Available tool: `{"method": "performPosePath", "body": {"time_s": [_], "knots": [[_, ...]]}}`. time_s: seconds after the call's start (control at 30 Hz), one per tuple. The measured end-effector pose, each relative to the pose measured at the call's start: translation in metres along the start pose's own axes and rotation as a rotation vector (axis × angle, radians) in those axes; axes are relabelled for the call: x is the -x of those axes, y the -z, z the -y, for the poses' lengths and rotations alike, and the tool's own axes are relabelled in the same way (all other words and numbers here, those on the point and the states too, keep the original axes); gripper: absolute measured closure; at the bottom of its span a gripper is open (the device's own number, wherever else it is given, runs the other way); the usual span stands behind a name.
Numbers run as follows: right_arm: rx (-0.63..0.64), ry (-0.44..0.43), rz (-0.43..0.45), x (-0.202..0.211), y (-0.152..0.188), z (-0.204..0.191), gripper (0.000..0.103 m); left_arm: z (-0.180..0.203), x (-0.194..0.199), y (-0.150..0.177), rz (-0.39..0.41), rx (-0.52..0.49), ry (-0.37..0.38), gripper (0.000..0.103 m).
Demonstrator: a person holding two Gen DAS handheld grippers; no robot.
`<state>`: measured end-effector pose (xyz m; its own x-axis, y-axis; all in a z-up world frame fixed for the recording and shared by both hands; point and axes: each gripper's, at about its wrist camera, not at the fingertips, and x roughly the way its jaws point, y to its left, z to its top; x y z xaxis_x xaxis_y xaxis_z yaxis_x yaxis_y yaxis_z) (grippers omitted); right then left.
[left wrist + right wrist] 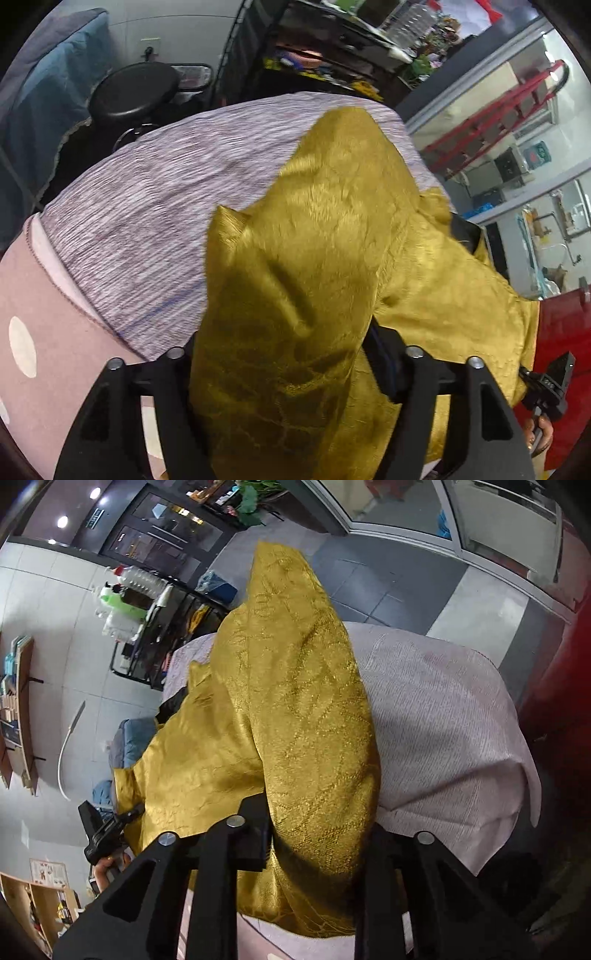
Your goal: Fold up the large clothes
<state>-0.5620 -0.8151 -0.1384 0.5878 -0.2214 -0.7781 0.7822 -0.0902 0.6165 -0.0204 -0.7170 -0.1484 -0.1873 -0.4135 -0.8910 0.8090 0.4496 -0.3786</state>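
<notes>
— What is seen nearest the lenses?

— The left gripper (280, 369) is clamped on a bunch of the golden garment (332, 229); in the other view the right gripper (317, 842) is likewise pinched onto the same golden garment (295, 701), its fingers buried in the folds.

— And where is the cloth laid?

— It is draped from both claws out across the pale striped cover (147, 206) of the table, seen again on the right (443, 720). Farther back a black stool (135, 88) is seen, and a red ladder (498, 122) by the window.
</notes>
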Motion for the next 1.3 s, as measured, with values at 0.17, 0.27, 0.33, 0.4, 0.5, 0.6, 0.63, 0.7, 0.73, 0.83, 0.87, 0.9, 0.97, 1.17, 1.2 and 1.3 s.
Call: {"method": "performPosePath", "body": {"time_s": [0.17,0.27,0.33,0.4,0.5,0.6,0.63,0.7,0.73,0.83,0.87,0.9,0.97,1.17,1.2,1.3], "knots": [[-0.016,0.051,-0.005,-0.014,-0.011,-0.001,0.051,-0.062,0.016,0.013,0.048,0.135,-0.029,0.021],[-0.040,0.115,0.030,-0.010,-0.010,0.002,0.039,-0.090,0.039,0.011,0.103,0.205,-0.065,0.019],[-0.029,0.191,0.073,0.001,-0.013,0.003,0.032,-0.092,0.055,0.013,0.137,0.187,-0.148,0.019],[0.000,0.296,0.157,0.021,-0.014,-0.005,0.030,-0.091,0.071,0.014,0.165,0.135,-0.252,0.018],[0.078,0.459,0.244,0.047,-0.009,-0.032,0.027,-0.081,0.091,0.031,0.191,0.060,-0.380,0.007],[0.203,0.498,0.253,0.053,0.009,-0.068,0.016,-0.063,0.110,0.067,0.203,0.018,-0.426,0.007],[0.260,0.503,0.233,0.049,0.020,-0.083,0.015,-0.053,0.114,0.077,0.197,0.009,-0.426,0.007],[0.374,0.499,0.184,0.040,0.043,-0.108,0.015,-0.035,0.122,0.103,0.174,-0.032,-0.430,0.006],[0.431,0.501,0.168,0.037,0.058,-0.121,0.015,-0.025,0.121,0.112,0.157,-0.059,-0.441,0.006],[0.590,0.522,0.140,0.029,0.105,-0.159,0.014,0.006,0.122,0.140,0.116,-0.131,-0.481,0.006],[0.620,0.517,0.127,0.028,0.118,-0.169,0.011,0.017,0.122,0.149,0.107,-0.158,-0.482,0.006],[0.643,0.508,0.117,0.028,0.129,-0.177,0.011,0.025,0.123,0.155,0.101,-0.175,-0.478,0.006],[0.669,0.507,0.109,0.029,0.144,-0.189,0.011,0.042,0.125,0.167,0.092,-0.212,-0.454,0.006],[0.705,0.555,0.093,0.029,0.174,-0.206,0.011,0.077,0.126,0.183,0.064,-0.286,-0.390,0.006],[0.694,0.558,0.088,0.027,0.173,-0.206,0.011,0.081,0.126,0.184,0.066,-0.299,-0.386,0.006],[0.661,0.572,0.078,0.029,0.174,-0.199,0.011,0.093,0.126,0.185,0.069,-0.329,-0.388,0.006]]}}
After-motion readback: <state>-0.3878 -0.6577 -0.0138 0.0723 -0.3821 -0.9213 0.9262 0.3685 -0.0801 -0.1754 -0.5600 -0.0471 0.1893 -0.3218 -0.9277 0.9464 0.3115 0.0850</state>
